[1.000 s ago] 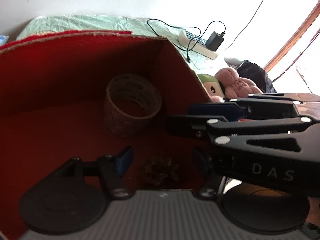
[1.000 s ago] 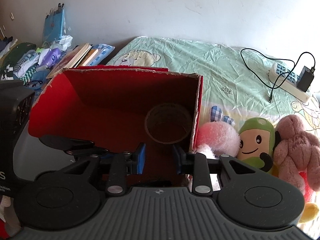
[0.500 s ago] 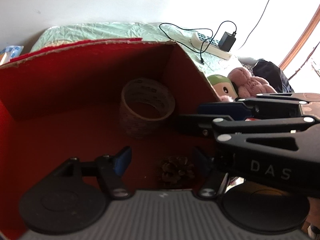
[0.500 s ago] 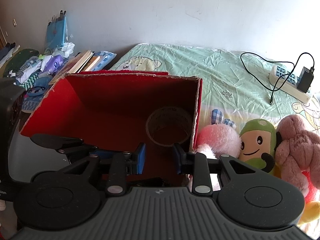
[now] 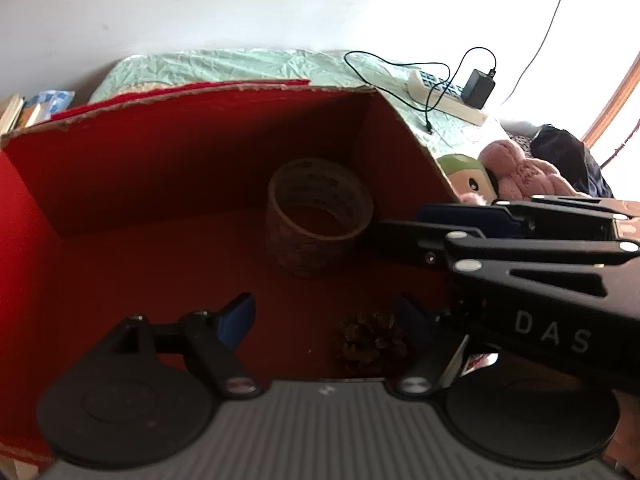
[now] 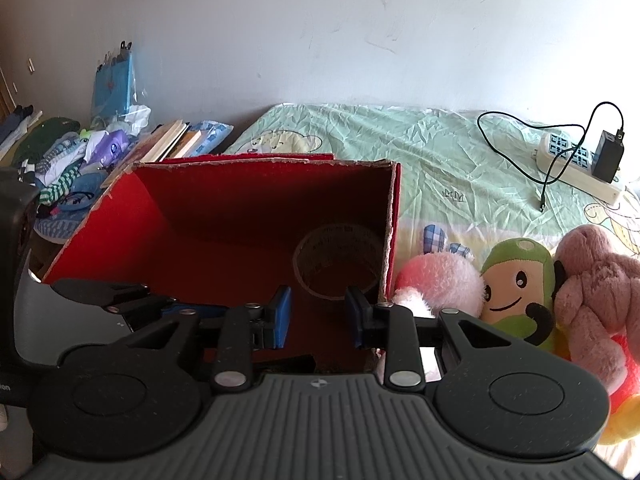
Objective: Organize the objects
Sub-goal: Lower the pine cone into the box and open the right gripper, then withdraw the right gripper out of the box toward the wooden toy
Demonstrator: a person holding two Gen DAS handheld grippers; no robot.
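Observation:
An open red box (image 5: 160,160) fills the left wrist view. On its floor a roll of brown tape (image 5: 320,216) stands near the far right corner, and a pine cone (image 5: 370,342) lies close in. My left gripper (image 5: 324,320) hangs open above the floor, the cone just inside its right finger and not gripped. The right gripper's fingers (image 5: 420,236) reach in from the right, beside the tape. In the right wrist view my right gripper (image 6: 318,316) is open and empty over the red box (image 6: 260,184), with the tape roll (image 6: 336,264) beyond it.
Plush toys lie right of the box: pink (image 6: 436,284), green (image 6: 516,280) and a dusty pink bear (image 6: 596,280). A power strip (image 6: 576,168) with charger and cable lies on the green sheet (image 6: 440,140). Books and clothes (image 6: 80,148) pile at the left.
Both grippers have risen and drawn back a little, so the box sits lower and more of the bed shows. Tape and pine cone lie where they were. Jaw gaps are unchanged.

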